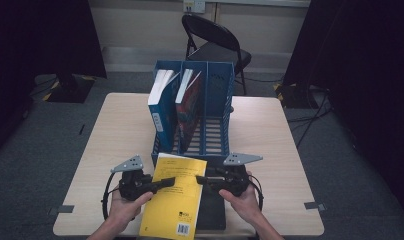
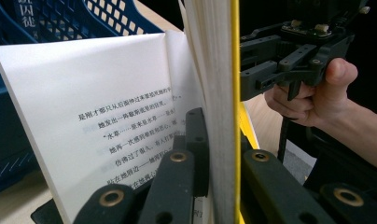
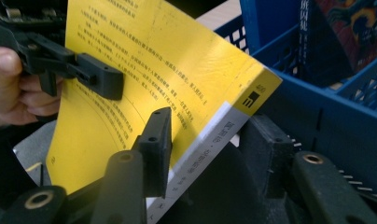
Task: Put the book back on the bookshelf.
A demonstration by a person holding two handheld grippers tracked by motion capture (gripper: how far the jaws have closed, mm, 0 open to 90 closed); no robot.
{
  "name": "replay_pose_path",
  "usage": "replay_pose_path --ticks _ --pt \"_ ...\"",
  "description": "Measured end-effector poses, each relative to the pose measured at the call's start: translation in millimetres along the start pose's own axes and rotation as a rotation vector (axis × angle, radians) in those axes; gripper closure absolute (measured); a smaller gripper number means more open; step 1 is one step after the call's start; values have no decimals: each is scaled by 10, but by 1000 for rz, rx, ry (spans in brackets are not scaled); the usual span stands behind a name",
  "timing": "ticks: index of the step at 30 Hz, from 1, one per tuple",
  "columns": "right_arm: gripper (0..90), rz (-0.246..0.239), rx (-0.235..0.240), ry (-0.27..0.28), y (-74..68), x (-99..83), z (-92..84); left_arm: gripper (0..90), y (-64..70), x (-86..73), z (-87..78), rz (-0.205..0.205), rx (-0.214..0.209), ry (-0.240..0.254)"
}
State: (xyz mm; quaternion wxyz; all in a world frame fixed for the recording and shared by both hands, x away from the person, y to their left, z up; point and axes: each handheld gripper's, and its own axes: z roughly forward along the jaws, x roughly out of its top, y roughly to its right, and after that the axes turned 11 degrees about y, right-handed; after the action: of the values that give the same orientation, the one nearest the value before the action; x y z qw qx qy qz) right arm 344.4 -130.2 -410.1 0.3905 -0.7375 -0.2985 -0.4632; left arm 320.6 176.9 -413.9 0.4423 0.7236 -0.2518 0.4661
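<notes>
Here, seen from above, a person at a pale bench (image 1: 270, 150) lifts a yellow book (image 1: 174, 197) just in front of a blue rack (image 1: 215, 100). The left gripper (image 1: 170, 182) bites the book's left edge and the right gripper (image 1: 200, 180) comes in from the right, the two tips nearly meeting across the cover. The book's long side runs from the person toward the rack, which lies straight ahead; both hands sit about equally near it. Two books already stand in the rack's left slots, and the right-hand slot looks free. A dark flat thing (image 1: 212, 212) lies under the yellow book; what it is cannot be told.

In the left gripper view, the left gripper (image 2: 219, 140) is clenched on the yellow book (image 2: 234, 70), pages fanning loose to one side.

In the right gripper view, the right gripper (image 3: 210, 140) straddles the yellow book (image 3: 168, 60) at its spine edge; one jaw lies on the cover, the other stands just off it, so no grip looks made yet.
</notes>
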Motion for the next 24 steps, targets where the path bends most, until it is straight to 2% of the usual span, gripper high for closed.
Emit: replay_pose_path --ticks 8,12,19,24 --pt "597 19 15 39 3 125 -12 856 7 72 -37 6 -4 34" --pt "611 12 22 55 -15 210 -11 855 12 110 -60 1 -1 55" --pt "625 -4 25 57 -33 321 -14 854 30 183 -64 16 -3 74" --pt "671 -18 26 84 -41 426 -51 856 48 257 -55 33 2 98"
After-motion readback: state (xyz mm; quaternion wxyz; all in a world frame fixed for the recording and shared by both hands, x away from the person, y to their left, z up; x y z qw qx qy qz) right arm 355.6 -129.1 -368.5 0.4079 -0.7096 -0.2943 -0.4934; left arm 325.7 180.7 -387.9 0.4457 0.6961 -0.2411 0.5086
